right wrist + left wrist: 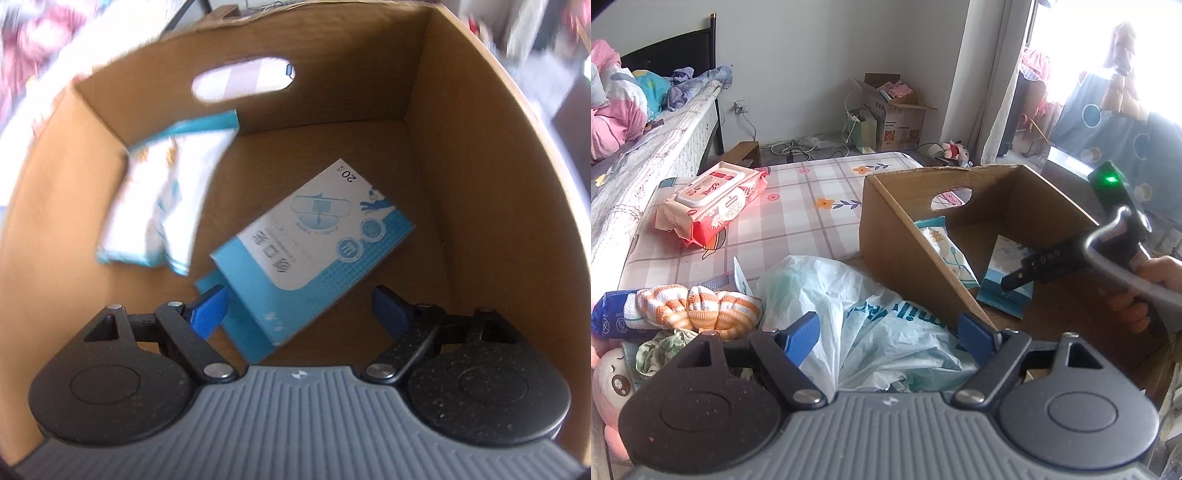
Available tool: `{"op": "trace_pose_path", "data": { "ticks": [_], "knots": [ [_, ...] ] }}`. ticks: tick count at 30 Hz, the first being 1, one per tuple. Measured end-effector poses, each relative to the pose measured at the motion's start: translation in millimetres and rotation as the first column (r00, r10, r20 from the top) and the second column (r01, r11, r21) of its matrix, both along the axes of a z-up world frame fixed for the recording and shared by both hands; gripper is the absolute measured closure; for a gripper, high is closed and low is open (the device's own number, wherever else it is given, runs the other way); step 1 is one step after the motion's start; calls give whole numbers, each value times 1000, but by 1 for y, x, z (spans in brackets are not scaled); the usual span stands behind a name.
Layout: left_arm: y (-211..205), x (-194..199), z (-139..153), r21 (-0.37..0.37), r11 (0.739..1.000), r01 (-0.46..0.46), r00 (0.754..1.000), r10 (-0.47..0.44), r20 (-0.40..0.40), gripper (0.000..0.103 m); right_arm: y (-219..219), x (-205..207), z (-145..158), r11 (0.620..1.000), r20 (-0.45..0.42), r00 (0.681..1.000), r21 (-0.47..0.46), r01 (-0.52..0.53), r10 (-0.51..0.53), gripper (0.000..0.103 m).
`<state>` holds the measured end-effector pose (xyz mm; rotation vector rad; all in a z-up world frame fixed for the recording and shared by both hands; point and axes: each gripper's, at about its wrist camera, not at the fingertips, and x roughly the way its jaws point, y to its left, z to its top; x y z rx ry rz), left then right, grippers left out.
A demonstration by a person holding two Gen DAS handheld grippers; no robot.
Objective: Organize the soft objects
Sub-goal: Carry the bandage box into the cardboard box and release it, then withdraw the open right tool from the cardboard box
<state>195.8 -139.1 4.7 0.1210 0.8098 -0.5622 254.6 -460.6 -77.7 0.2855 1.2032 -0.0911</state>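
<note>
Cardboard box [905,236] sits on checked floral mattress [798,214].

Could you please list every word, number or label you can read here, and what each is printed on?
"20": on the blue and white box inside the cardboard box, upside down.
Chinese characters on the same box: too unclear to quote.
Red wipes pack: script unreadable.
White plastic bag: teal lettering, crumpled, unreadable.
Far carton: too small.

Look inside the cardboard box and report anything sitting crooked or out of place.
Both items in the cardboard box sit askew. The blue-and-white box lies flat but skewed to the walls. The white tissue pack slumps tilted against the left wall. Nothing looks spilled or damaged.
</note>
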Motion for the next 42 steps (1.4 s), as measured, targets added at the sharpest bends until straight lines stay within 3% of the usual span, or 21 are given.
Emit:
{"op": "trace_pose_path", "data": {
  "ticks": [2, 6, 11, 20, 28, 42],
  "knots": [
    [1, 0, 0, -2, 1000, -1, 1000, 1, -3, 20, -7, -4, 12, 997, 13, 999, 68, 42, -43, 19],
    [2, 1, -1, -5, 1000, 0, 1000, 0, -5, 20, -17, -8, 27, 990, 28, 992, 74, 122, -124, 19],
    [4, -1, 1, -18, 1000, 2, 1000, -2, -9, 20, -22, 5, 8, 974, -33, 976, 65, 217, -215, 26],
    [6, 0, 6, -32, 999, -19, 1000, 19, -14, 20, 3, 28, 26, 986, 77, 984, 66, 156, -161, 46],
    [8, 0, 6, -32, 999, -32, 999, 31, -17, 20, 14, 31, 29, 983, 157, 972, 88, 164, -176, 47],
    [29, -17, 9, -1, 995, -96, 995, 96, 19, 18, -27, 36, 4, 968, 207, 951, 146, 203, -230, 41]
  ]
}}
